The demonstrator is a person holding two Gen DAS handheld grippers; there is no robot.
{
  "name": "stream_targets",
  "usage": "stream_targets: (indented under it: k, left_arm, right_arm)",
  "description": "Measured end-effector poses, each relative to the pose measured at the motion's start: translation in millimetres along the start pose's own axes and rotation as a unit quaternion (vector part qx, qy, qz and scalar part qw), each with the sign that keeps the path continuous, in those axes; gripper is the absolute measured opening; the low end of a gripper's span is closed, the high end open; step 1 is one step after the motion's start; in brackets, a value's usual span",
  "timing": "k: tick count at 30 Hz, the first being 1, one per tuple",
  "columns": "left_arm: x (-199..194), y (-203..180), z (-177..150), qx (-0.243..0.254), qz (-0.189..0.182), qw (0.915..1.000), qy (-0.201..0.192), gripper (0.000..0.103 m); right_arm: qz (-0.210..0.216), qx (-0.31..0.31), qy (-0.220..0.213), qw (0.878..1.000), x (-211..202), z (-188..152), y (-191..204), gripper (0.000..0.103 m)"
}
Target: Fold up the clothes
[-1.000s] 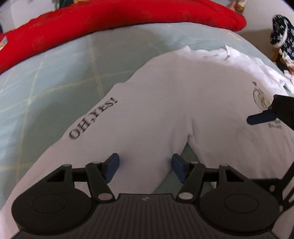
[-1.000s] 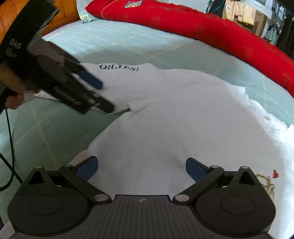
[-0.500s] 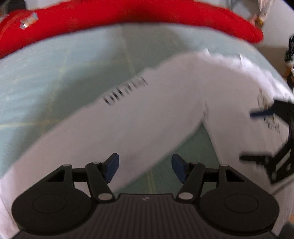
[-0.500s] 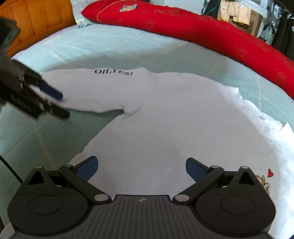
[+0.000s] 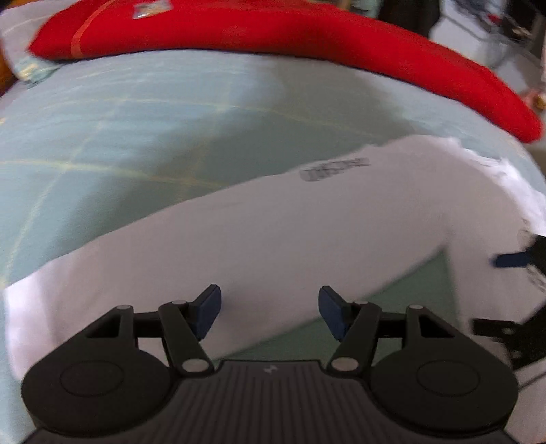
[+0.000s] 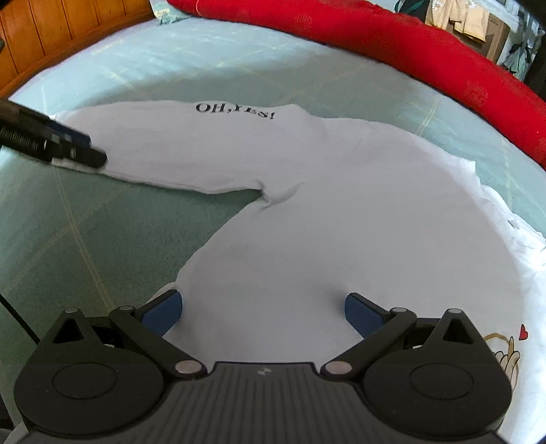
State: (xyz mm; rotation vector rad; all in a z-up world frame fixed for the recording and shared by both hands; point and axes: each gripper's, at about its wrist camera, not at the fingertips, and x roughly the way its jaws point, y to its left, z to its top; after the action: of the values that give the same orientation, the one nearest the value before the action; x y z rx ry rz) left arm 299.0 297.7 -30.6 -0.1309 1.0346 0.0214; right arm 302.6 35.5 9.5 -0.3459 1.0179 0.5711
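A white long-sleeved shirt (image 6: 341,222) lies spread flat on the pale green bed sheet (image 6: 85,222). Its sleeve (image 6: 177,150), printed "OH,YES!" (image 6: 235,110), stretches out to the left. My left gripper (image 5: 269,307) hovers open over the sleeve (image 5: 273,239) near its cuff end, with cloth under the jaws and nothing pinched. From the right wrist view the left gripper (image 6: 88,148) shows at the far left, at the sleeve's end. My right gripper (image 6: 262,312) stands wide open above the shirt's body by its near edge. It shows at the right edge of the left wrist view (image 5: 501,293).
A long red quilt (image 6: 392,37) runs along the far side of the bed. A wooden headboard (image 6: 51,34) is at the upper left. A cartoon print (image 6: 505,355) marks the shirt's right side. A black cable (image 6: 17,317) hangs at the left. Room clutter (image 6: 477,20) stands beyond the bed.
My left gripper has slid along the sleeve from the armpit out to the cuff end and rolled as it went. The right gripper has barely shifted. Both stayed open.
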Motion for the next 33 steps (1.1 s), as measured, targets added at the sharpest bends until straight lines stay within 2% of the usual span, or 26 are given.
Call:
stream_targets:
  k: [2, 5, 9, 10, 12, 14, 17, 19, 21, 25, 27, 31, 33]
  left_arm:
    - [0.2, 11.2, -9.8, -0.010, 0.032, 0.9994, 0.009, 0.063]
    - [-12.8, 29.6, -25.8, -0.059, 0.048, 0.9970, 0.011, 0.064]
    - [-22.3, 53.9, -23.1, -0.105, 0.070, 0.9918, -0.020, 0.063]
    - [-22.0, 62.0, -20.0, -0.117, 0.076, 0.9898, -0.031, 0.063]
    - [-19.3, 76.3, -14.9, -0.145, 0.110, 0.9827, -0.036, 0.063]
    - [-16.7, 81.7, -13.4, -0.160, 0.160, 0.9737, -0.024, 0.061]
    - [-28.0, 75.9, -17.3, -0.170, 0.168, 0.9702, -0.041, 0.061]
    - [-34.1, 61.8, -17.5, -0.153, 0.164, 0.9732, -0.051, 0.062]
    - [-34.7, 41.7, -13.6, -0.114, 0.164, 0.9784, -0.053, 0.062]
    - [-37.5, 8.0, -3.0, -0.062, 0.144, 0.9855, -0.065, 0.063]
    - [-41.4, -8.4, 4.1, -0.053, 0.130, 0.9880, -0.065, 0.063]
    - [-48.3, -49.8, 17.9, -0.022, 0.103, 0.9926, -0.061, 0.063]
    - [-50.7, -75.2, 22.5, -0.005, 0.086, 0.9946, -0.059, 0.063]
  right_arm:
    - [-0.004, -0.003, 0.006, 1.000, 0.6, -0.1, 2.0, 0.103]
    - [-0.006, -0.007, 0.009, 1.000, 1.3, -1.5, 3.6, 0.103]
    - [-0.009, -0.011, 0.019, 1.000, 0.4, 0.1, 5.1, 0.103]
    - [-0.011, -0.010, 0.025, 1.000, 0.7, 1.8, 6.1, 0.103]
    - [-0.014, -0.010, 0.035, 0.999, 1.6, 5.0, 7.9, 0.103]
    - [-0.016, -0.011, 0.041, 0.999, 2.5, 7.0, 9.4, 0.103]
    - [-0.019, -0.014, 0.037, 0.999, -3.0, 8.0, 10.8, 0.103]
    - [-0.022, -0.019, 0.022, 0.999, -9.9, 8.4, 11.7, 0.103]
    - [-0.029, -0.022, -0.002, 0.999, -15.4, 8.5, 12.0, 0.103]
    - [-0.036, -0.016, 0.004, 0.999, -3.1, 2.7, 14.3, 0.103]
    - [-0.013, -0.008, 0.004, 1.000, -1.6, -4.1, 21.3, 0.103]
    - [0.059, 0.009, -0.028, 0.998, -26.5, -16.8, 13.1, 0.103]
    - [0.036, 0.012, -0.050, 0.998, -42.2, -24.9, -2.7, 0.103]
